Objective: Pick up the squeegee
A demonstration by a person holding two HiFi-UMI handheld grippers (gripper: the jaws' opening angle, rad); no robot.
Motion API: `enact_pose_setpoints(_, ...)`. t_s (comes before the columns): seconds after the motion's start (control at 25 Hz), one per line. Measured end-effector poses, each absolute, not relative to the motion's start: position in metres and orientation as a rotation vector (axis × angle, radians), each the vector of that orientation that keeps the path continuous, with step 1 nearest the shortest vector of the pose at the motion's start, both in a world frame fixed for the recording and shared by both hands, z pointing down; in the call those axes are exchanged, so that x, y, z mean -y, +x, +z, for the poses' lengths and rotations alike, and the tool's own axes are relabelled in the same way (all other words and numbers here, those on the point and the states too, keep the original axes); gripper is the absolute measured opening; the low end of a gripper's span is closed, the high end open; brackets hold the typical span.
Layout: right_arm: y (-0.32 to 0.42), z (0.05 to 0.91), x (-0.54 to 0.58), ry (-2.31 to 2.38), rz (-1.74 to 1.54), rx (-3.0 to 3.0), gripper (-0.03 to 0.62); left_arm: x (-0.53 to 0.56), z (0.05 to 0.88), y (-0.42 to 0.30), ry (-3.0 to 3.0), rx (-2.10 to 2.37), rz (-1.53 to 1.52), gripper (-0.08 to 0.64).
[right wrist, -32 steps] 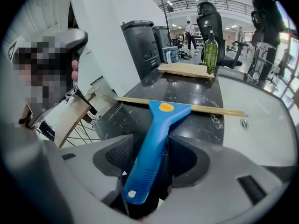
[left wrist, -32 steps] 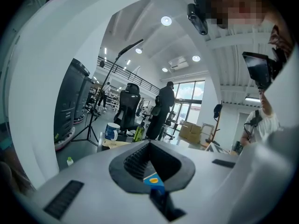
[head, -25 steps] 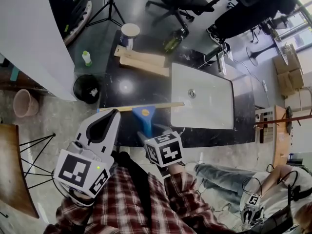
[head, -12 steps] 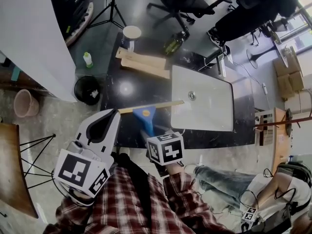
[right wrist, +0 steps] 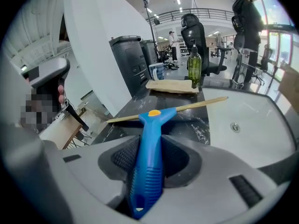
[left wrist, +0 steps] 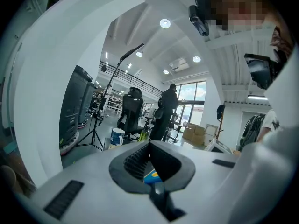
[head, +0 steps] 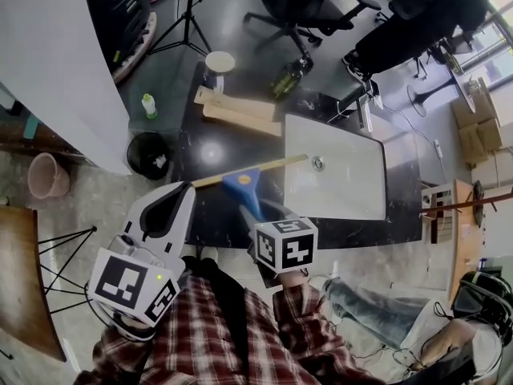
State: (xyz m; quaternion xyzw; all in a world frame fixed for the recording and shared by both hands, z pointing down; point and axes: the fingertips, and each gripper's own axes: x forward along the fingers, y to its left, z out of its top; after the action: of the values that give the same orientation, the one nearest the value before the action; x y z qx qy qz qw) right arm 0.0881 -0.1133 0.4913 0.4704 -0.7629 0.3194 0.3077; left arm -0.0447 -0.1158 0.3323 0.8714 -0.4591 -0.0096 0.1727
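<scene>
The squeegee has a blue ribbed handle (right wrist: pixel 148 164) and a long tan blade (right wrist: pixel 196 105). In the right gripper view the handle runs between the jaws and the pads press on its sides. My right gripper (head: pixel 258 208) has just been closing its jaws and is shut on that handle. In the head view the squeegee (head: pixel 242 184) hangs tilted over the near edge of the dark counter (head: pixel 210 147), its blade's right end over the sink rim. My left gripper (head: pixel 185 188) hangs left of it, level, its jaws together and empty; the left gripper (left wrist: pixel 150 146) shows a bit of blue through its gap.
A white sink basin (head: pixel 345 179) with a drain (head: pixel 318 164) fills the counter's right half. Wooden boards (head: pixel 239 111), a mug (head: pixel 219 62) and a green bottle (head: pixel 288 69) stand at the far edge. A black bin (head: pixel 148 152) sits on the floor to the left. A person sits at lower right.
The right gripper has risen and shifted right with the squeegee in its jaws. The blade has tilted, its right end swinging farther away. The left gripper has stayed put.
</scene>
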Motion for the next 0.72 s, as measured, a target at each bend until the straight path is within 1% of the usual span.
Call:
enact_pose_setpoints(0.48,0.093,0.435,0.144,1.408,0.750,2.145,0.149,0.121,0.315,-0.051,2.513,1.321,-0.037,0.009)
enact_pose_setpoints(0.72,0.101,0.391,0.155,1.509,0.715,2.237,0.149,0.124,0.303,-0.050,2.546,1.310,-0.048,0.009)
